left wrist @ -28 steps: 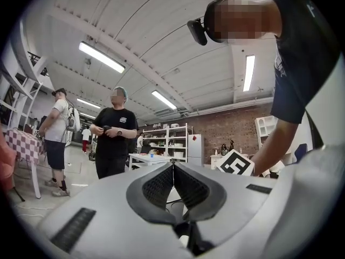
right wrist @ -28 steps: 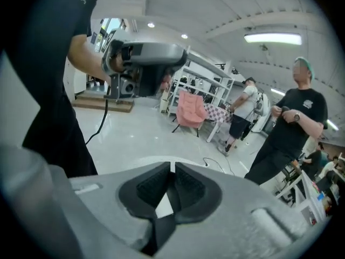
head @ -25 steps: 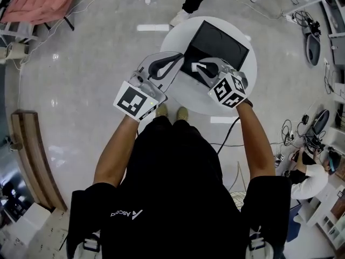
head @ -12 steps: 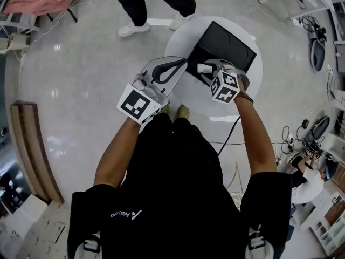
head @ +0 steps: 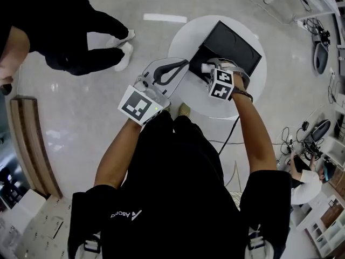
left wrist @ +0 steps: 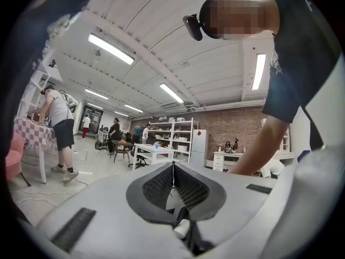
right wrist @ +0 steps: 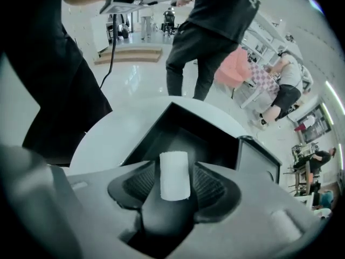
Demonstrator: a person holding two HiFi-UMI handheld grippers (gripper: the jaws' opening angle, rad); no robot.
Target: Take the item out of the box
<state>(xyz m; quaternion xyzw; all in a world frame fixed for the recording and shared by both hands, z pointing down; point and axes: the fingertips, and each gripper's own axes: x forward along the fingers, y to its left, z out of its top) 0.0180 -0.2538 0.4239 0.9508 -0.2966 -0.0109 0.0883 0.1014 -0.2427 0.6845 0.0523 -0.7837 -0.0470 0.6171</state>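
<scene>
A black open box [head: 233, 43] lies on the round white table [head: 188, 99]. My right gripper [head: 208, 68] hovers at the box's near left corner. Its jaws are opening, and a small white cylindrical item [head: 205, 67] sits between them. In the right gripper view the white item [right wrist: 173, 175] stands upright between the pads with a thin gap on each side, above the box [right wrist: 186, 136]. My left gripper [head: 185, 63] is shut and empty, held at the table's left edge. In the left gripper view the left gripper [left wrist: 173, 167] points out into the room.
A person in black [head: 70, 31] stands on the floor left of the table. A wooden bench [head: 32, 150] lies at far left. A cable [head: 229, 134] runs off the table's near side. Cables and a seated person [head: 304, 177] are at the right.
The right gripper's jaws have spread apart around the white item. A bystander has walked from the top of the view to the upper left. Both grippers shifted slightly right.
</scene>
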